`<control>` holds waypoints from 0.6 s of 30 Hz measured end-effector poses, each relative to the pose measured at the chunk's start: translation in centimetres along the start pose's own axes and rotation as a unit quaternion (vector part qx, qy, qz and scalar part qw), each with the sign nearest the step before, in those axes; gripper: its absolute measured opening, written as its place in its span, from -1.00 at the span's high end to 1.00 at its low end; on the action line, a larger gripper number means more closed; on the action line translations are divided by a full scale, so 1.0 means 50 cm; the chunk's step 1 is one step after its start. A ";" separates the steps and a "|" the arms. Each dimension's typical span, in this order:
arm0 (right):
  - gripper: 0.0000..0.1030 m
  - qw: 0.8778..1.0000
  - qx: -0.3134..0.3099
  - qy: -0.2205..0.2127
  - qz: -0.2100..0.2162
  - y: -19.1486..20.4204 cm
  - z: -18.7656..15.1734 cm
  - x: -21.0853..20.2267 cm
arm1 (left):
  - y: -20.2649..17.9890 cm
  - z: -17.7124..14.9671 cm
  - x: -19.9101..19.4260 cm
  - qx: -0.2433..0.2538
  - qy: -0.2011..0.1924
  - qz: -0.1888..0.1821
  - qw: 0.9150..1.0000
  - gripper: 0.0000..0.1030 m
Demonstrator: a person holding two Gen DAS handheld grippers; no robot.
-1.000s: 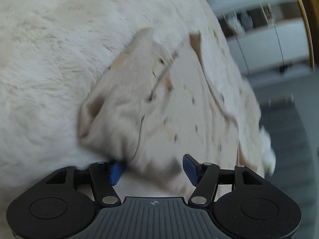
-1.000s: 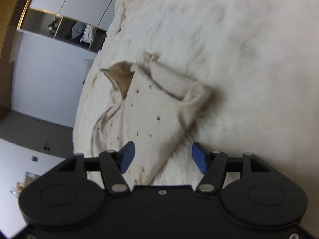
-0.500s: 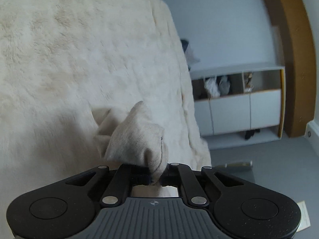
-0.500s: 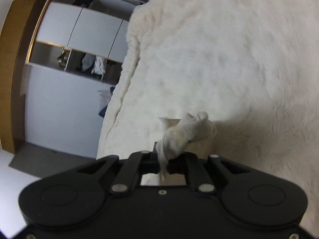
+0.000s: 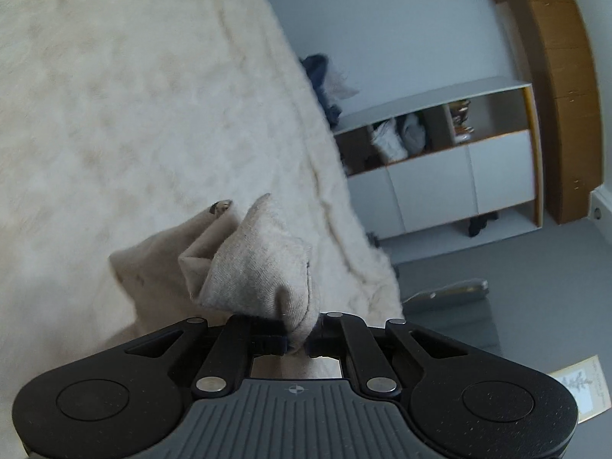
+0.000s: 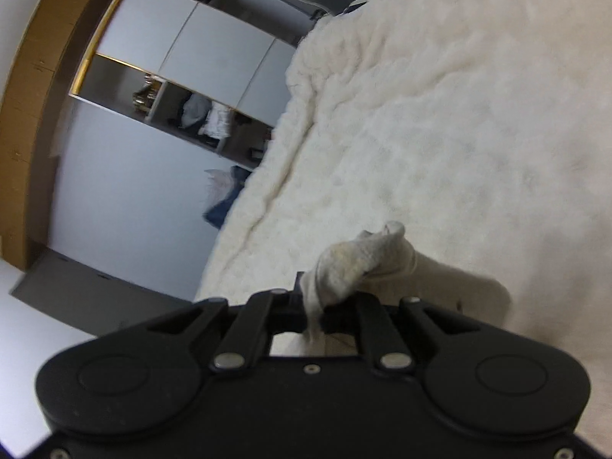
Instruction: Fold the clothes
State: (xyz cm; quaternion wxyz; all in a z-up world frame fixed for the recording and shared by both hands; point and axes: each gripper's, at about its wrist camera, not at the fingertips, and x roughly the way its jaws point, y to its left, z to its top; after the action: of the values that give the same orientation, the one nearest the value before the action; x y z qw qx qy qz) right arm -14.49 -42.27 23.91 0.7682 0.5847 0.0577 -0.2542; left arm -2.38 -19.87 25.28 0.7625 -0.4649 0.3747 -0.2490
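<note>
A beige garment (image 5: 252, 267) with small dark specks is bunched up over a white fluffy blanket (image 5: 114, 114). My left gripper (image 5: 296, 338) is shut on a fold of the garment, which bulges up in front of its jaws. In the right wrist view, my right gripper (image 6: 315, 315) is shut on another bunched end of the same garment (image 6: 359, 264), lifted a little off the blanket (image 6: 459, 114). The rest of the garment hangs below the grippers and is mostly hidden.
The blanket's edge (image 5: 329, 199) drops off to a grey floor (image 5: 535, 267). A white shelf unit (image 5: 440, 160) with clothes in it stands by the wall; it also shows in the right wrist view (image 6: 199, 88). A wooden door frame (image 5: 554, 76) is nearby.
Both grippers have shut on the garment's ends, open a second ago, and have lifted it. The views have tilted up toward the shelf and wall.
</note>
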 end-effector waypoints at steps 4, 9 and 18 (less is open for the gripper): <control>0.92 0.997 -0.052 -0.021 0.053 0.021 -0.009 -0.026 | 0.014 -0.012 -0.040 0.043 -0.022 -0.054 0.997 0.89; 0.92 0.995 -0.077 0.002 0.065 -0.080 -0.047 -0.028 | 0.180 -0.095 -0.072 0.101 -0.003 -0.028 0.995 0.87; 0.82 0.985 -0.100 0.101 -0.098 -0.416 -0.212 0.038 | 0.557 -0.238 -0.061 -0.023 0.067 0.112 0.991 0.79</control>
State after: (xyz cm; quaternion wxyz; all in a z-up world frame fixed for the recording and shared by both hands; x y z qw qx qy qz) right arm -20.16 -36.94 1.84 0.7840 0.5195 0.2177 -0.2609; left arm -12.86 -11.51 -2.02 0.7476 -0.4198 0.4805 -0.1842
